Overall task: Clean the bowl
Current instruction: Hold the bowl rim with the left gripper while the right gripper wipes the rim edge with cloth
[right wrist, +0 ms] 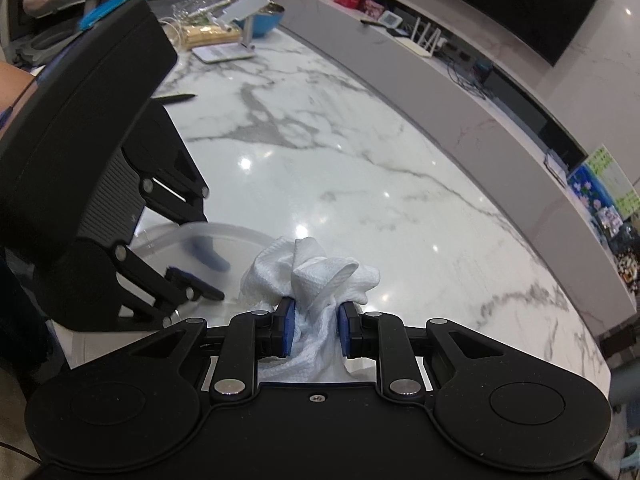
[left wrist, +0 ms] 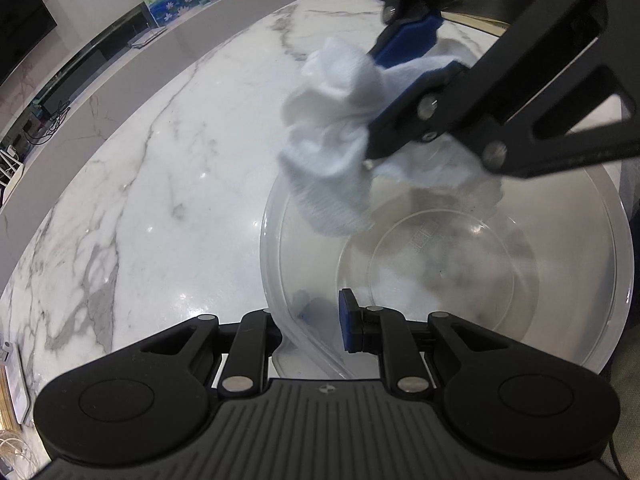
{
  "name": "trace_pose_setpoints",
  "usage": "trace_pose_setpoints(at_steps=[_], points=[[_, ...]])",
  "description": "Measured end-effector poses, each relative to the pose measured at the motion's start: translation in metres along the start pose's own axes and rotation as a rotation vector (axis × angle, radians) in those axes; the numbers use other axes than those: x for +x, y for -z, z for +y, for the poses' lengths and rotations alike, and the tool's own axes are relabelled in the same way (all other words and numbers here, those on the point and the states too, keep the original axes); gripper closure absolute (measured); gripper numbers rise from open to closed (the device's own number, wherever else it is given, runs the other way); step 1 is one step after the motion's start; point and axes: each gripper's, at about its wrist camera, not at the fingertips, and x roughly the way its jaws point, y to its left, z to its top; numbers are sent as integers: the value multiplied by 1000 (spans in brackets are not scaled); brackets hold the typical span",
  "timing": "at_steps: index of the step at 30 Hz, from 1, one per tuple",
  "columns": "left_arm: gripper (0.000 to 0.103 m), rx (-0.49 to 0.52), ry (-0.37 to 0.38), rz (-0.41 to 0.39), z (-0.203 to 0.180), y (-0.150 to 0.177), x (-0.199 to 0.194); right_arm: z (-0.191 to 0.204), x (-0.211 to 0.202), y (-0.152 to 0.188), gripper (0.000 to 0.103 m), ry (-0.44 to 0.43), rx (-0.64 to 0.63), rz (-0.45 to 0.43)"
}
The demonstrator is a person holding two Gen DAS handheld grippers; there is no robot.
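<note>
Two grips | left hand-held gripper [left wrist: 320,322] clamps bowl [left wrist: 560,216] rim | right hand-held gripper [right wrist: 314,330] pinches cloth [right wrist: 316,272]

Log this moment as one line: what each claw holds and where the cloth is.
left claw: shut on bowl rim | right claw: shut on white cloth | cloth: above bowl's far rim | surface: marble counter

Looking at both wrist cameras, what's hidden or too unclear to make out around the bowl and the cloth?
- Left wrist view: the far rim of the clear bowl is covered by the white cloth and the right gripper.
- Left wrist view: the embossed mark on the bowl's base is too faint to read.
- Right wrist view: most of the bowl is hidden behind the left gripper and the cloth.
- Neither view shows whether the cloth touches the bowl.
</note>
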Motion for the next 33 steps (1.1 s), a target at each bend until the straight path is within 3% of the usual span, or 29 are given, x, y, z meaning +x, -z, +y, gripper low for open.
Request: trace_pose_setpoints(at_steps=[19,33], points=[[88,-7,-7,3,-4,-1,-3,-4,-19,27,84,12,18,75],[88,-16,-12,4,-7,1,-6,7,-34,39,84,-8,14,80]])
